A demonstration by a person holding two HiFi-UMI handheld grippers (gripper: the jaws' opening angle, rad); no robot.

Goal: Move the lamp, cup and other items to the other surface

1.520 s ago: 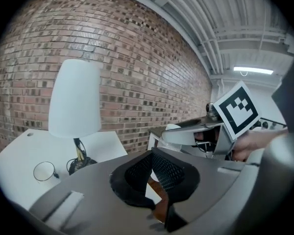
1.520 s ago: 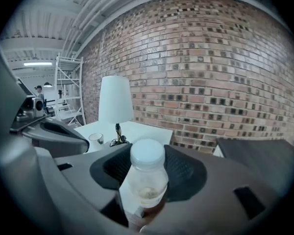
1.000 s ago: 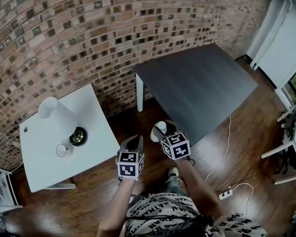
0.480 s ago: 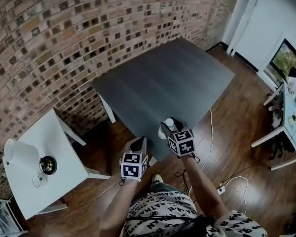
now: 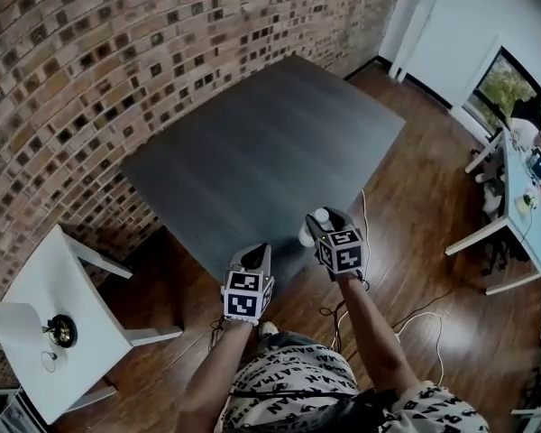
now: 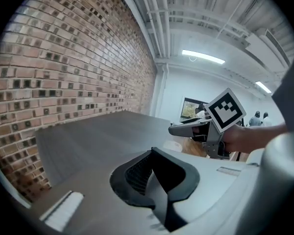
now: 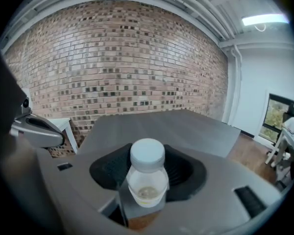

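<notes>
Bottle [image 7: 147, 180] clamped upright in right gripper [image 5: 320, 226], in the air at the near edge of the dark table [image 5: 261, 152], not set down yet. Left gripper [image 6: 154, 177] closed, empty. Dark table bare. Lamp [image 5: 13, 321] and cup [image 5: 50, 361] on white table [image 5: 72, 278], unmoved. Early in task, most left.

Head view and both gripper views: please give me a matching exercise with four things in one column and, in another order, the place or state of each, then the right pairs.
1. bottle
2. lamp
3. left hand-held gripper
4. dark table

A. on the white side table
B. jaws together, holding nothing
C. along the brick wall, ahead of the person
D. clamped in the right hand-held gripper

Pairs: 1-D, 2-A, 3-B, 4-C.
</notes>
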